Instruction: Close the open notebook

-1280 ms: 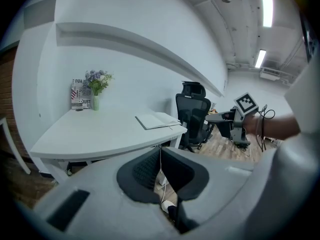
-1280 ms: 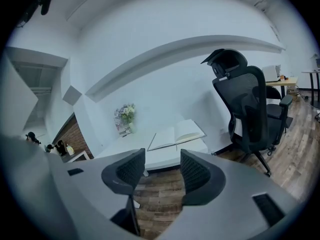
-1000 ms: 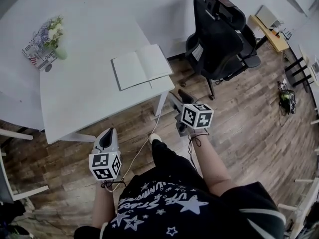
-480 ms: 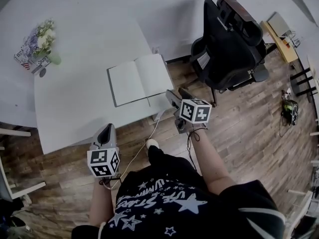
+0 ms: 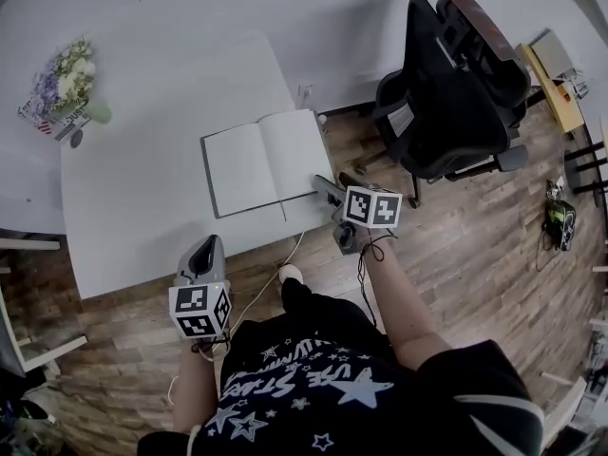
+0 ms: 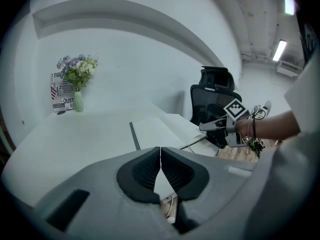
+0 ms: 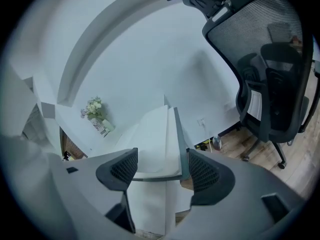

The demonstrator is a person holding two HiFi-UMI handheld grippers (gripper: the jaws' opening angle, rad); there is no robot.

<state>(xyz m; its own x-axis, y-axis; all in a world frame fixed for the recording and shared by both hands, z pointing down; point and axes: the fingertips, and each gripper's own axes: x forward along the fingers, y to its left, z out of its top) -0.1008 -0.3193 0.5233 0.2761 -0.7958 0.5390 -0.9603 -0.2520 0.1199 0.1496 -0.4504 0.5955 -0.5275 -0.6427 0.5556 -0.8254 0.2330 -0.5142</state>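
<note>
The open notebook lies flat with blank white pages up, near the front right corner of the white table. My right gripper is at the notebook's near right corner. In the right gripper view its jaws stand open, having just been opening, and the notebook's corner edge lies between them, with neither pad pressing on it. My left gripper hovers off the table's front edge, left of the notebook. Its pads are shut together on nothing, and the notebook lies ahead of it.
A vase of flowers and a printed card stand at the table's far left corner. A black office chair stands right of the table, on the wooden floor. A white cable trails past the table leg. The person's legs fill the bottom of the head view.
Both grippers have moved forward toward the table. The right gripper came down to the notebook's near right corner; the left gripper reached the table's front edge.
</note>
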